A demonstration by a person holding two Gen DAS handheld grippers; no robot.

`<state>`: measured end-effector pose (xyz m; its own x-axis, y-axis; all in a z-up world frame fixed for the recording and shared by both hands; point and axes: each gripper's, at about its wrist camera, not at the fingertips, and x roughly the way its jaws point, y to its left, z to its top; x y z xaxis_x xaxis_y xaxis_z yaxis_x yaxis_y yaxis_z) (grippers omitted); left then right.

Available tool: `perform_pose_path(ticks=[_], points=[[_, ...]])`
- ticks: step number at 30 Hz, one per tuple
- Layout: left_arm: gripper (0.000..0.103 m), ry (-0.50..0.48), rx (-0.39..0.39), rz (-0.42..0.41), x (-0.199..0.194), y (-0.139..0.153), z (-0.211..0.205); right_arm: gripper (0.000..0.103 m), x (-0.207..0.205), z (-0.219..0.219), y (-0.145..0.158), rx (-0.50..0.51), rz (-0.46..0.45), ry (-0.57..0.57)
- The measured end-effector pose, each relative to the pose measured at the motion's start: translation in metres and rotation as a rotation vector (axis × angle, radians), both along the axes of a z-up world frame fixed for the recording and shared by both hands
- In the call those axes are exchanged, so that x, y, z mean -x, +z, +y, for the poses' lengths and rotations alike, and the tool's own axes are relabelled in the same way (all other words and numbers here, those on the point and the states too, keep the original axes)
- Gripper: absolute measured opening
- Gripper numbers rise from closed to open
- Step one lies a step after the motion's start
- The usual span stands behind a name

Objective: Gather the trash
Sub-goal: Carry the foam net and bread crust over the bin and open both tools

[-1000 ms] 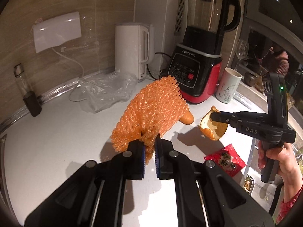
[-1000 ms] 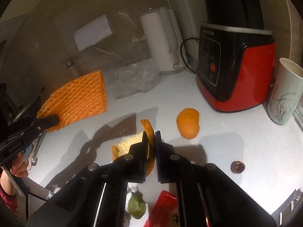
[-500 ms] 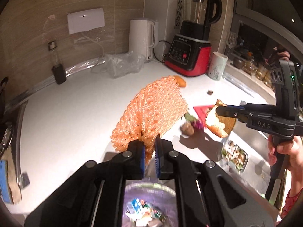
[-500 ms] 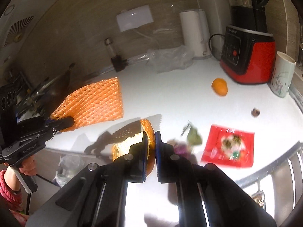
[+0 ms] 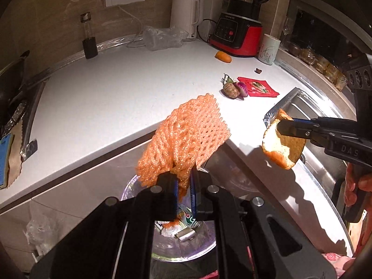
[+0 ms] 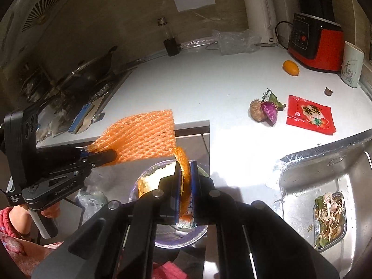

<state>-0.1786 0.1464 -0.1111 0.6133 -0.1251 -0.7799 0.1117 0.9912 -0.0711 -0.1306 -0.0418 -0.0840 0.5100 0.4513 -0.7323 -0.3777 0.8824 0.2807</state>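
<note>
At the left of the kitchen, a stove with a dark pan (image 6: 93, 69) borders the white countertop (image 5: 111, 97), where a small dark-based bottle (image 5: 89, 39) stands by the wall. The left gripper (image 5: 184, 188) pinches a corner of an orange foam fruit net (image 5: 188, 137), its 2 jaws pressed together on the mesh, and holds the net in the air off the counter's front edge, above a trash bin (image 5: 162, 251) lined with a clear bag and already holding a can and wrappers. Beside it, the right gripper (image 6: 185, 183) is clamped on a piece of orange peel (image 6: 162, 176), white pith showing, which hangs over the same bin. Farther right on the countertop lie a brown root-like scrap (image 6: 257, 111) touching a cut purple onion piece (image 6: 269, 111), and just beside them a red snack wrapper (image 6: 309, 116) lying flat. A small orange fruit (image 6: 290, 68) sits near a red and black blender (image 6: 313, 39), with a white kettle (image 6: 259, 21) and a crumpled clear plastic bag (image 6: 234, 40) behind it and a patterned white cup (image 6: 352, 67) at the counter's end. At the far right, a steel sink (image 6: 302, 169) holds a strainer of food scraps (image 6: 330, 220).
</note>
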Motion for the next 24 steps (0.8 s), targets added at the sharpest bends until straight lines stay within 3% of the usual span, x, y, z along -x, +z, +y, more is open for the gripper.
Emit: perform_pose_path(ticks=[8,16,17,19,21,24], points=[[0.008,-0.003,-0.034,0.047,0.005,-0.029,-0.002,0.008,0.017,0.003,0.005,0.015,-0.016,0.007],[0.009,-0.04,-0.081,0.241,0.004,-0.127,-0.003,0.008,0.02,0.001,0.0,0.025,0.005,0.013],[0.011,-0.049,-0.076,0.273,0.003,-0.139,-0.003,0.008,0.02,0.001,-0.001,0.026,0.011,0.015],[0.024,-0.051,-0.084,0.335,0.001,-0.163,-0.002,0.008,0.02,0.002,-0.005,0.028,0.024,0.021],[0.047,-0.043,-0.122,0.367,0.001,-0.181,-0.002,0.008,0.019,0.004,-0.009,0.034,0.035,0.027],[0.048,-0.047,-0.14,0.394,0.0,-0.192,-0.003,0.008,0.018,0.007,-0.014,0.044,0.05,0.034]])
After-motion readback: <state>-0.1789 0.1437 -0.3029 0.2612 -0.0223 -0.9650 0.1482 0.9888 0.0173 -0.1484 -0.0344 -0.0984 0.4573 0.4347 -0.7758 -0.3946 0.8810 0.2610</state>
